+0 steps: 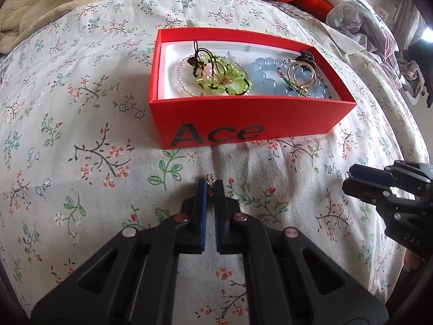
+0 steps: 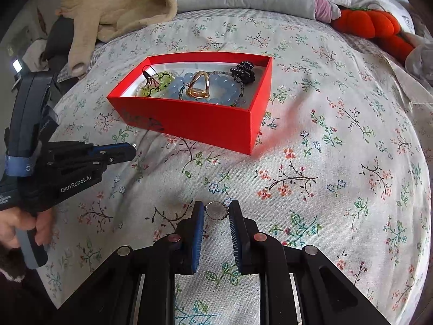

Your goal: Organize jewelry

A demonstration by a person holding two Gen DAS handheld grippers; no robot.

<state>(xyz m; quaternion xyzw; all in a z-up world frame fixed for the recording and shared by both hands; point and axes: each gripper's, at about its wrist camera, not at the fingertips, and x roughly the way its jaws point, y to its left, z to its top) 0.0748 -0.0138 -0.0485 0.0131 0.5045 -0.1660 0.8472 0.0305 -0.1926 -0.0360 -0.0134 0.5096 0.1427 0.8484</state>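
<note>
Left gripper nearly closed, pinching small dark trinket at fingertips. Right gripper part open, clasping thin ring between pads. Both above floral bedspread. Beyond: red box holding bead bracelets.

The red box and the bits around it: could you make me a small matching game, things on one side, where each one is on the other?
Things:
1. blue bead bracelet
2. small ring
3. orange plush toy
4. tiny charm

Places:
A. between the right tool's fingers
B. inside the red box
C. pinched in the left tool
D. far edge of the bed, beyond the box

Pairs: 1-B, 2-A, 3-D, 4-C
</note>
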